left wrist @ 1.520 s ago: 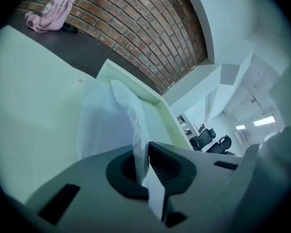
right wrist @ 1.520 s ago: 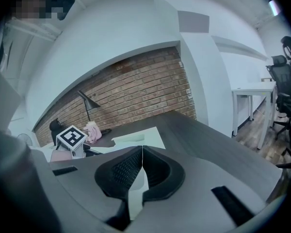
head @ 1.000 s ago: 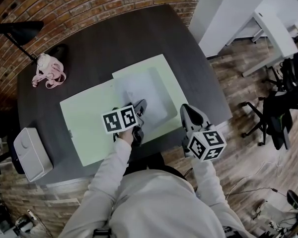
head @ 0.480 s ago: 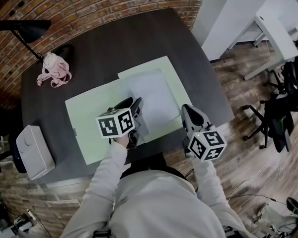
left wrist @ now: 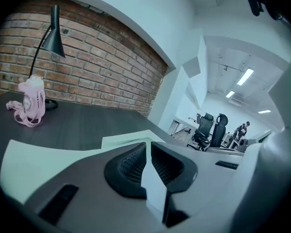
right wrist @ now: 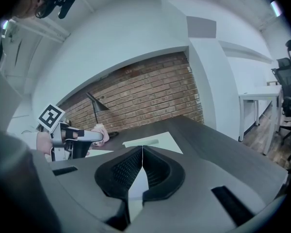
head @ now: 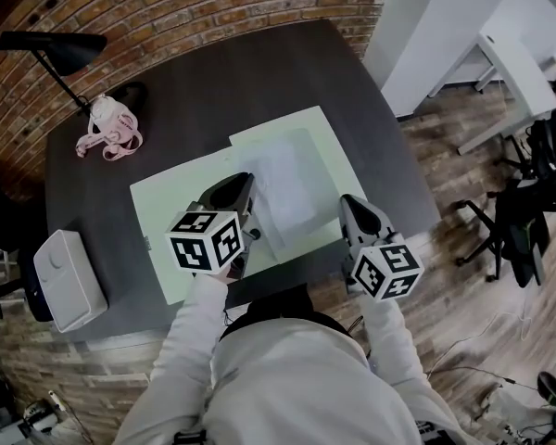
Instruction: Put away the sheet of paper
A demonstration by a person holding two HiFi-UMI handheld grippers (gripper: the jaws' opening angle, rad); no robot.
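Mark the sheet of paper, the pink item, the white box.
sheet of paper [head: 287, 185]: head view, its middle.
pink item [head: 109, 126]: head view, its body.
white box [head: 69, 279]: head view, its top face.

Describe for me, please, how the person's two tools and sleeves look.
Both the left tool and right tool are grey-bodied, with two black curved jaws lined with ribbed pads. Each carries a white cube printed with black square markers. The sleeves are light-coloured. The left tool's jaws are closing; whether paper lies between them I cannot tell.

Dark table [head: 259, 72] carries a pale green folder [head: 181, 207], pink bundle [head: 111, 128], black lamp [head: 57, 49] and white box [head: 69, 281].
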